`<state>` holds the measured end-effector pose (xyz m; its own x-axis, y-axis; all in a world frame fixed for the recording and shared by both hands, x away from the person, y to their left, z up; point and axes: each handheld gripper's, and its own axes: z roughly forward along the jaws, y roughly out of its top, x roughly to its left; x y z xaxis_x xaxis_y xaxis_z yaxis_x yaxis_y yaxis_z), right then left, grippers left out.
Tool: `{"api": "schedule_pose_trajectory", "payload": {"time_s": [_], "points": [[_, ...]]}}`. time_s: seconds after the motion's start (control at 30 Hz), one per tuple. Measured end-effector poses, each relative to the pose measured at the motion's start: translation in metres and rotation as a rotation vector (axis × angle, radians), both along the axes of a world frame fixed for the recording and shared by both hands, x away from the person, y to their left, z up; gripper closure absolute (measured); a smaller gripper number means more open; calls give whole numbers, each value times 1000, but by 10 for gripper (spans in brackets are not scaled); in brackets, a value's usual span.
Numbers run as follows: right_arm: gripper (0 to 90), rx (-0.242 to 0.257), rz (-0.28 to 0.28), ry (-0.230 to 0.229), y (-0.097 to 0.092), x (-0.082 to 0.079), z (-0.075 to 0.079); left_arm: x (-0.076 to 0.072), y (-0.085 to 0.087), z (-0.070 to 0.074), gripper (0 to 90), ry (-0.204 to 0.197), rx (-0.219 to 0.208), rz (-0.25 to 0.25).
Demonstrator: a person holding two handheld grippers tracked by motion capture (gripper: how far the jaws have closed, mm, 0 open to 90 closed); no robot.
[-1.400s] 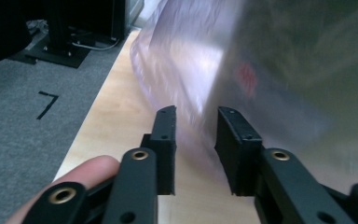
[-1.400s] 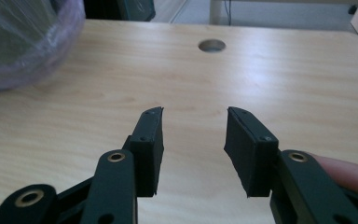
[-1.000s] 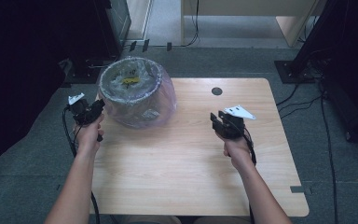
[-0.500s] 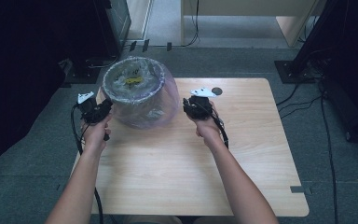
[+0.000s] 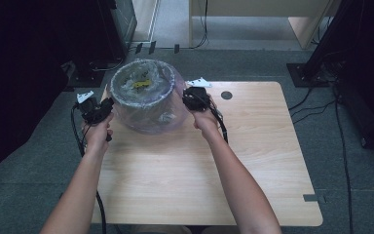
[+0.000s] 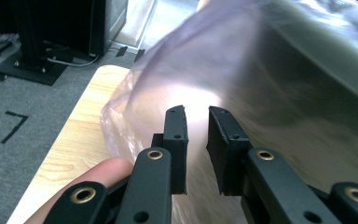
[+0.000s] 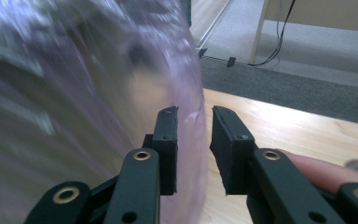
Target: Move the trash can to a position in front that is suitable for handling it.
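Observation:
A round grey bin lined with a translucent purple plastic bag stands on the back left of the wooden table. Something yellow lies inside it. My left gripper is at the bag's left side. Its jaws have just been opening and stand a narrow gap apart, with the bag film right in front of them. My right gripper is at the bag's right side. Its jaws have just been closing, with the bag's bulging edge in the gap and the pads apart from it.
A dark round hole sits in the tabletop behind my right hand. A black cabinet stands on the floor beyond the bin. A black stand base and cables lie off the table's right rear corner.
My right hand has travelled left across the table from its right half to the bag's right side. My left hand has stayed beside the bag's left side.

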<state>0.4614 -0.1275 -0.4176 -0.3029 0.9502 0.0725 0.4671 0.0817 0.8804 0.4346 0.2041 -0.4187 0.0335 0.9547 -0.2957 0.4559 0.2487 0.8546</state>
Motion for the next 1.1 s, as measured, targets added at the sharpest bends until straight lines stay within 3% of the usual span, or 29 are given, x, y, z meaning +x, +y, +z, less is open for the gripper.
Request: {"api": "schedule_pose_trajectory", "payload": {"time_s": [0.1,0.27,0.33,0.37,0.53,0.63,0.87,1.1], "points": [[829,36,-9,9,11,10,4,9,-2,5,773,3,-29,-16],[856,57,-4,9,28,21,5,17,-9,9,792,18,-13,-41],[857,53,9,11,31,22,5,17,-10,9,833,16,-3,-49],[900,28,21,16,36,24,2,17,-12,7,853,16,20,-60],[900,86,67,38,29,24,-3,15,-13,6,900,4,10,-89],[900,63,77,38,27,19,-5,12,-16,9,900,-5,-2,-104],[900,68,50,34,16,9,-4,5,-30,8,900,-1,-2,-126],[900,73,59,13,5,-7,-3,-5,-42,5,900,-13,-6,-126]]}}
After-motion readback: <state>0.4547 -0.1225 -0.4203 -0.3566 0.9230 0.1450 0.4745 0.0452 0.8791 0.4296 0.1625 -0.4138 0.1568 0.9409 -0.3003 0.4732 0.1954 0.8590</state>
